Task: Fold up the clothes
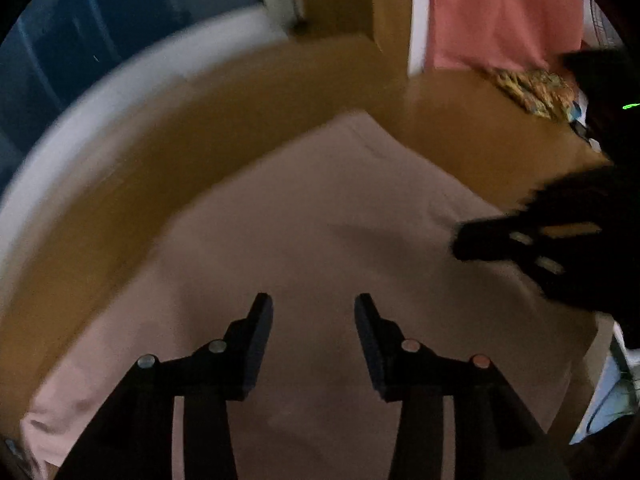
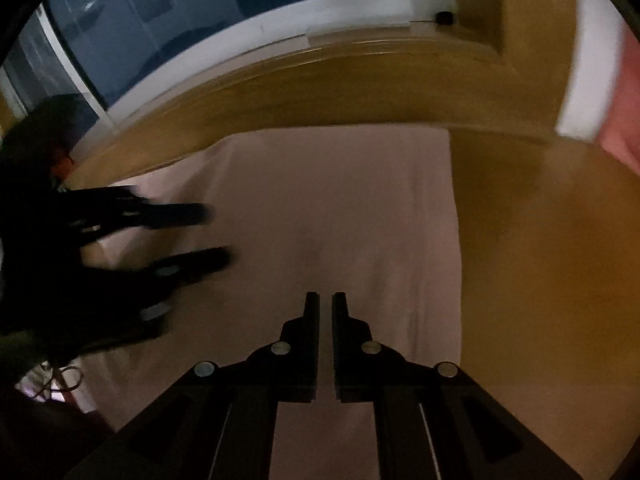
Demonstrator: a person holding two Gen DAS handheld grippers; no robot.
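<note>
Left tool [image 1: 313, 308] sat released, fingers well apart, nothing between them, hovering over the near-left part of the pink garment [image 1: 304, 240]. Garment lay flat on the counter [image 1: 132, 152], looked already folded into a rough rectangle. From the left wrist view it ran diagonally, one corner pointing away toward the window [image 1: 100, 20], a rumpled end at the garment's near-left. Whether the left tool touched the cloth, can't tell.

Right tool [image 2: 325, 304] was nearly clenched, just a thin slit between the fingers, no cloth visibly pinched. It sat over the garment's near middle, pointing along the long axis toward the far edge. In the left wrist view it showed blurred at the garment's right edge.

Key relation: garment lay straight ahead of both tools, long axis running away from them toward the window. Left tool looked nearer the garment's left edge, right tool nearer its straight right edge. My read: next fold would go either across, left edge to right, or near end to far.

Edges: garment's right edge and far edge were clean and straight in the right wrist view. Bare counter lay to the garment's right and beyond its far edge, room to work. Patterned cloth [image 1: 532, 88] and hanging coral fabric [image 1: 504, 16] sat well off the garment's far right.
</note>
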